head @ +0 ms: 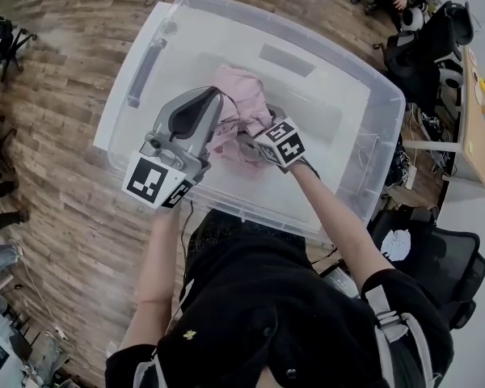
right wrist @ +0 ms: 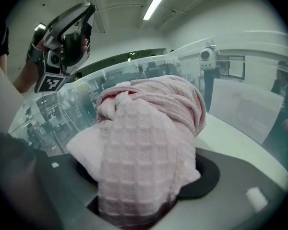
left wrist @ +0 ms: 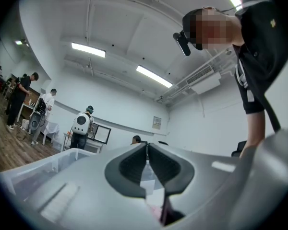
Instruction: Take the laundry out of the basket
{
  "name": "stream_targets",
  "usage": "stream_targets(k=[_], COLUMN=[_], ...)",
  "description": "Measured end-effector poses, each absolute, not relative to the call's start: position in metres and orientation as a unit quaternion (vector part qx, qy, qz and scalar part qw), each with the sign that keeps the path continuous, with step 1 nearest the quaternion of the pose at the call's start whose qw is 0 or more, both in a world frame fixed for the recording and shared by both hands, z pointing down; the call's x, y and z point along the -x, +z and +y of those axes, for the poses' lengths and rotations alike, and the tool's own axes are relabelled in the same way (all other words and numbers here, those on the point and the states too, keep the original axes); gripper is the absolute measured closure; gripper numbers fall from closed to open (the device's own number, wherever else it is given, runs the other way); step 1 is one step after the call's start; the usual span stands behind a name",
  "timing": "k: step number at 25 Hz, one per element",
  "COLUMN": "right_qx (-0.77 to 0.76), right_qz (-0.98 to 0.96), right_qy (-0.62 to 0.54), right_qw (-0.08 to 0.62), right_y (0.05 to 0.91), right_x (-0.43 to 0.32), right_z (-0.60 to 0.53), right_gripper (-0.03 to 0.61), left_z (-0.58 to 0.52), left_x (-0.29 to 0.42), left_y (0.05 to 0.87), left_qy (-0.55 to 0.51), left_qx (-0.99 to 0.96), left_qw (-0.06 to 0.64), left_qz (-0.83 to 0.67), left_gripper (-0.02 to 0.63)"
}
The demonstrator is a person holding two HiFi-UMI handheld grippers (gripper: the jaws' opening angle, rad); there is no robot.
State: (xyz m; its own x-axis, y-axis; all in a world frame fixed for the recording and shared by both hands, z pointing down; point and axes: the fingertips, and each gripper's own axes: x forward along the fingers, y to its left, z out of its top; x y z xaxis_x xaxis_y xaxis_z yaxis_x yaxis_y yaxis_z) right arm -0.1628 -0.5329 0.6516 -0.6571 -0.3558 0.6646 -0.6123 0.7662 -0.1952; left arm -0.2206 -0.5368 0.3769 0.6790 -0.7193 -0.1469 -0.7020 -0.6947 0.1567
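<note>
- Right tool (head: 250, 141) pinching the pink laundry (head: 241, 87). Waffle-weave cloth fills the space between its jaws, drapes over both, and bunches in a mound just ahead of the tips.
- Laundry lies inside the clear basket (head: 303, 40), nearer the rim on the tools' side than the far one. Cannot tell whether the bundle's underside touches the basket bottom.
- Left tool (head: 212, 102) is just left of the right tool, jaws pressed together at the tips with nothing gripped. It tilts up toward the ceiling and is held above the basket's rim. Its nose overlaps the laundry's left edge in the head view; contact cannot be told.
- Edges: the near rim runs right behind both tools, close under the wrists. The far rim is well ahead of them. The clear wall curves round beyond the laundry in the right gripper view.
- Open room: bare basket bottom ahead of and to the right of the right tool, with a narrower strip left of the left tool.
- Basket stands on a wood-plank surface (head: 65, 103), open out to the left of the left tool. Office chairs (head: 436, 63) crowd the side right of the right tool, near the basket's corner.
</note>
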Motion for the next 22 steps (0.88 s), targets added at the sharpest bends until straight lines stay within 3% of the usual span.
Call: stream_targets(k=[22], right_qx=[-0.352], right_qz=[-0.907], right_qy=[0.148], right_qw=[0.178], right_y=[0.509], right_x=[0.140], right_z=[-0.529], right_gripper=[0.183], left_z=[-0.480], left_x=[0.232], left_y=[0.338], left_qy=[-0.101], left_qx=[-0.914], left_qw=[0.009], left_qz=[-0.392], left_gripper=[0.598])
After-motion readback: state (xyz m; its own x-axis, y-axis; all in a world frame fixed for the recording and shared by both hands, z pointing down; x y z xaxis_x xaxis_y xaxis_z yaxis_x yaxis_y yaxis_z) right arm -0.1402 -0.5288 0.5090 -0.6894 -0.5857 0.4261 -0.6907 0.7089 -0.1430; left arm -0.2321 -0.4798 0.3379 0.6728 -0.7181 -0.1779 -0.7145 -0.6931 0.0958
